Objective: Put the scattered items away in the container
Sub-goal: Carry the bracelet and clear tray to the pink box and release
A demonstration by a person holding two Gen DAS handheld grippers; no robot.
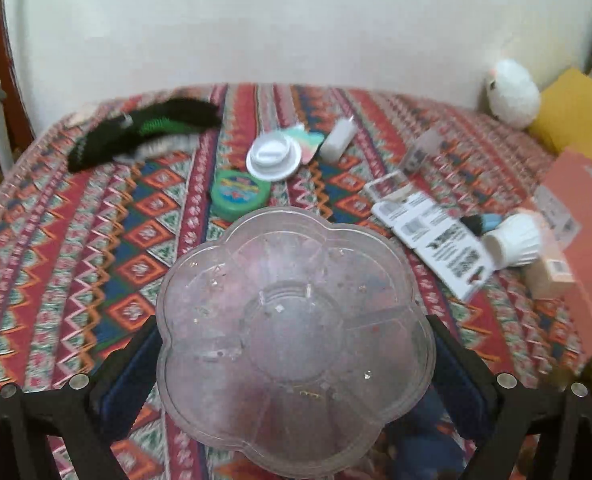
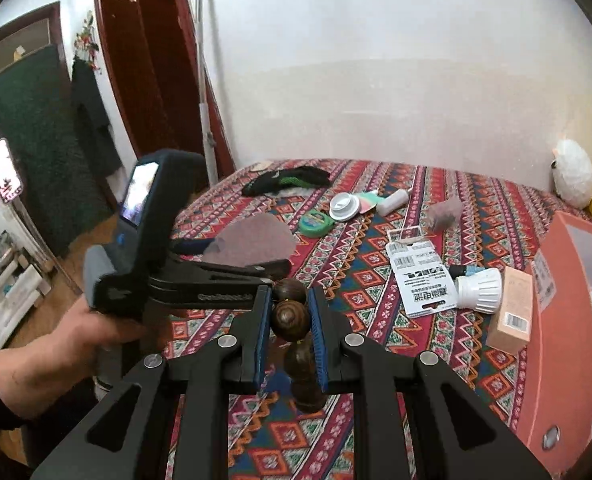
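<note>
Left claw (image 1: pixel 296 360): clamped on clear flower-shaped container (image 1: pixel 296 332). Right claw (image 2: pixel 289 316): closed on wooden beads (image 2: pixel 290 318) — delivery step; next, lower beads into a compartment.

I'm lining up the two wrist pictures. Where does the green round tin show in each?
Left wrist view: the green round tin lies centre-left, just beyond the clear flower-shaped tray, in front of the white lid.
Right wrist view: the tin sits just above centre, left of and slightly nearer than the same lid.
Shared landmark: the white lid.
</note>
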